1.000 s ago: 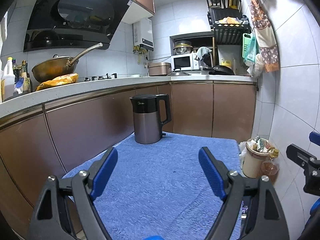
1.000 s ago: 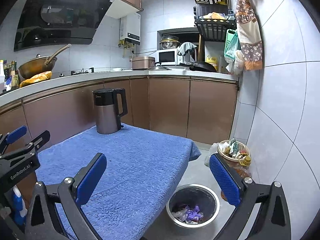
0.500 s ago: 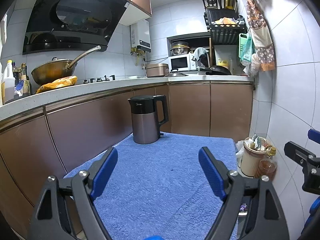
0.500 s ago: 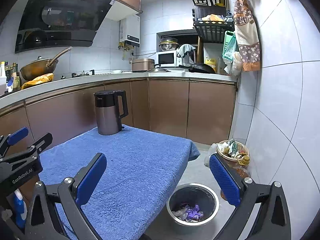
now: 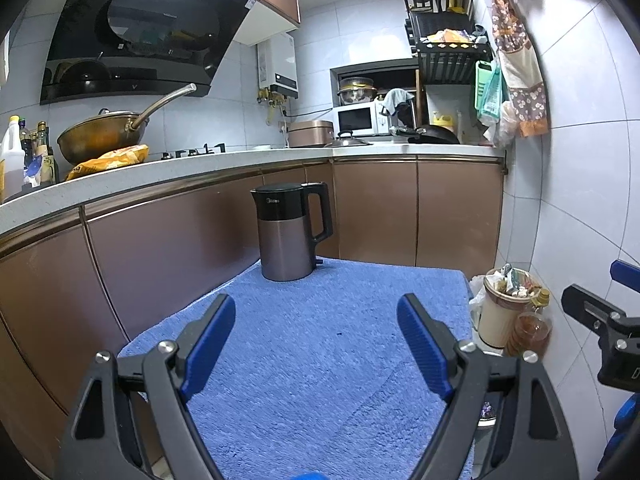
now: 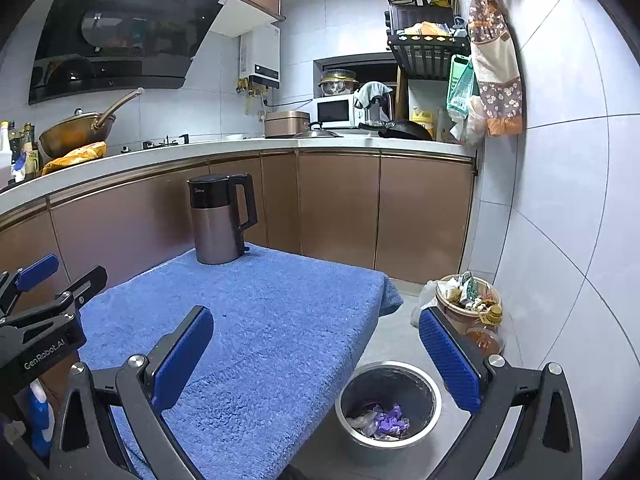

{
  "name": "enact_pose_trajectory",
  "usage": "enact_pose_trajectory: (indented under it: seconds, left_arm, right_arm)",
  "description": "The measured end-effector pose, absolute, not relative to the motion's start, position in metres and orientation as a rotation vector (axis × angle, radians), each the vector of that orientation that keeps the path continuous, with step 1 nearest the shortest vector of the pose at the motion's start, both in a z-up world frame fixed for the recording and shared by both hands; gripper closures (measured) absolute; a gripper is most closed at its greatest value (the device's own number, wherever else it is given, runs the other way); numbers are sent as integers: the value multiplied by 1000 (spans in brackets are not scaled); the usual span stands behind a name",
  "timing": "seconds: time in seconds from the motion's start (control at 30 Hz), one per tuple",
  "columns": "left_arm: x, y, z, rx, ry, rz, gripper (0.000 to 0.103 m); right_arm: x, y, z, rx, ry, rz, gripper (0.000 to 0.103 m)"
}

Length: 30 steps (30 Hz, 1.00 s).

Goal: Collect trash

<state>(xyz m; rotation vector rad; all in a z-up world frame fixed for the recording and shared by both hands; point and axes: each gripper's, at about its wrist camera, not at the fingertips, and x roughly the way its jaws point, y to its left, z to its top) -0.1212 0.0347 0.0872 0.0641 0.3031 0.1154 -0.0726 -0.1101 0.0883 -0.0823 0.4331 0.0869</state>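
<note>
Trash [image 6: 380, 422] sits in the metal bin [image 6: 434, 394] on the floor, just beside the table with the blue cloth [image 6: 248, 320]. No trash shows on the cloth. Both grippers hang over it with fingers wide apart and nothing in them: the left gripper [image 5: 316, 346] faces the kettle [image 5: 290, 232], and the right gripper [image 6: 316, 354] is near the table's edge above the bin. More trash fills a bucket [image 6: 466, 300] by the wall, with a bottle [image 6: 486, 334] right next to it. Reaching there could tip the bottle over. A swing toward the far end of the cloth could bump the kettle.
</note>
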Motion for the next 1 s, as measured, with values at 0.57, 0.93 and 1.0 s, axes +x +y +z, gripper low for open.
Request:
enact_pose_trajectory:
  seconds: [0.57,0.93,1.0]
  left_arm:
    - [-101,33,68,82,356,107,21]
    - [-85,22,62,103,376,69,21]
    - [-81,21,61,107,377,67,21]
  right_arm:
    - [-54,-118,69,-73,490,84,0]
    - [-41,-131,60,-49,511,64,0]
    - [-39,-133,58,-47,512,59,0]
